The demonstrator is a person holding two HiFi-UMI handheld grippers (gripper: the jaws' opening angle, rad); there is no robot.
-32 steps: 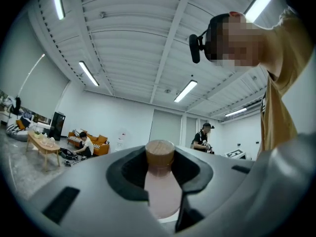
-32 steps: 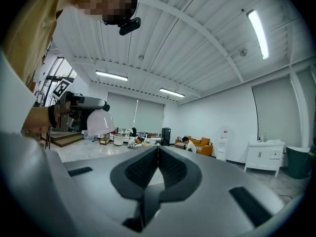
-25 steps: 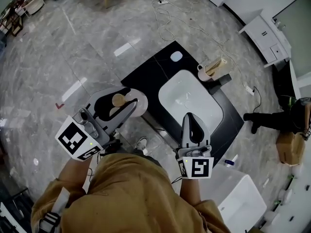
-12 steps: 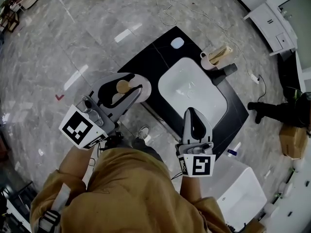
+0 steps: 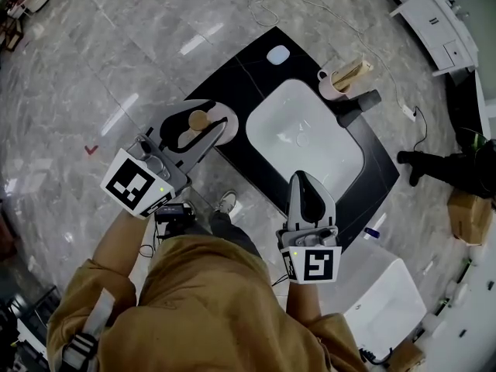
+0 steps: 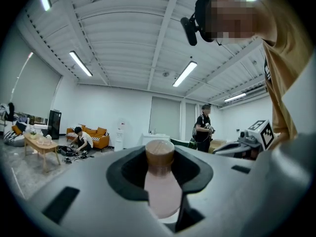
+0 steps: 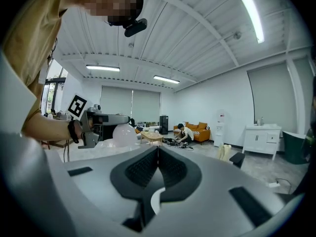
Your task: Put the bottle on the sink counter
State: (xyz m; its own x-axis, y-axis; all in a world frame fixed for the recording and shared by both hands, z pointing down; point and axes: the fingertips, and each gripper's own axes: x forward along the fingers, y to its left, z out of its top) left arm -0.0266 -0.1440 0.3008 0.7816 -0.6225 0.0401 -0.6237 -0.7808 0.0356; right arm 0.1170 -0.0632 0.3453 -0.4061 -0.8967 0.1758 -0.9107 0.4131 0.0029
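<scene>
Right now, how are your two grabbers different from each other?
The left gripper is shut on a pale pink bottle with a brown cap; the right gripper is shut with nothing between its jaws. In the head view the left gripper slants toward the left end of the black counter; the right gripper points straight ahead at the white sink. Both are grey and carry a black-and-white marker cube.

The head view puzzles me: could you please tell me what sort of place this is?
Probably a large open lab or studio, not a real bathroom: the black sink counter stands alone on a polished grey floor, loose cables trail nearby, and an orange sofa sits across the room.
</scene>
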